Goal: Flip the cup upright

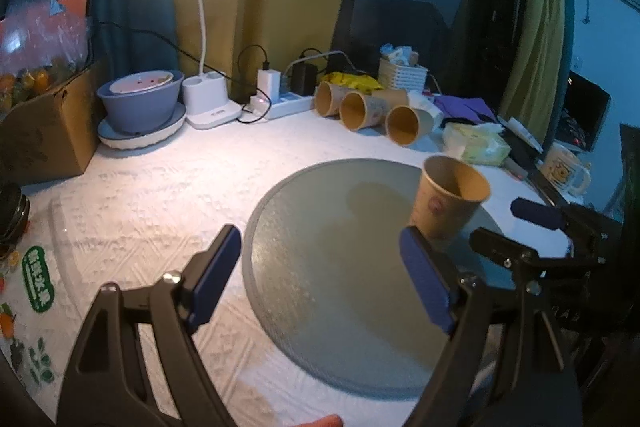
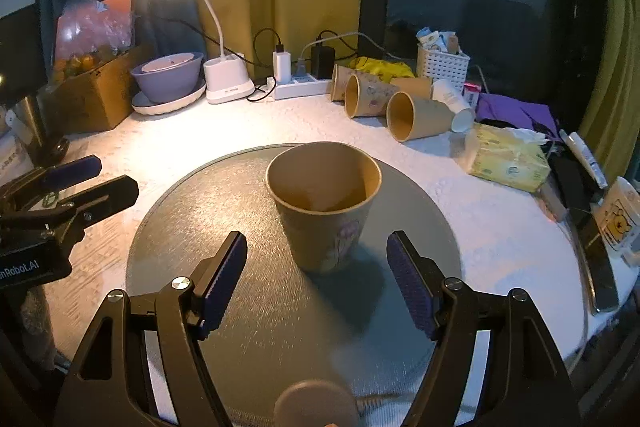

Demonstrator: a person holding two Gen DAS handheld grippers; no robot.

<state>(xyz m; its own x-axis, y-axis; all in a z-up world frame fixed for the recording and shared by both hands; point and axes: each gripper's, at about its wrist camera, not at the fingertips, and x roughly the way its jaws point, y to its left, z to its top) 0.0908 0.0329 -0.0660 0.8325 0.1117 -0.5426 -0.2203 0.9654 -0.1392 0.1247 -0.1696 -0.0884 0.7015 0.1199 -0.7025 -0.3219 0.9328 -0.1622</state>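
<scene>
A brown paper cup stands upright, mouth up, on the round grey mat. My right gripper is open, its blue pads either side of the cup and a little nearer the camera, not touching it. In the left wrist view the cup stands at the mat's right edge. My left gripper is open and empty over the mat, left of the cup. The right gripper's fingers show at the right there; the left gripper shows at the left in the right wrist view.
Several paper cups lie on their sides at the back. A lit desk lamp, power strip, bowl on plate, cardboard box, white basket, tissue pack and mug ring the white table.
</scene>
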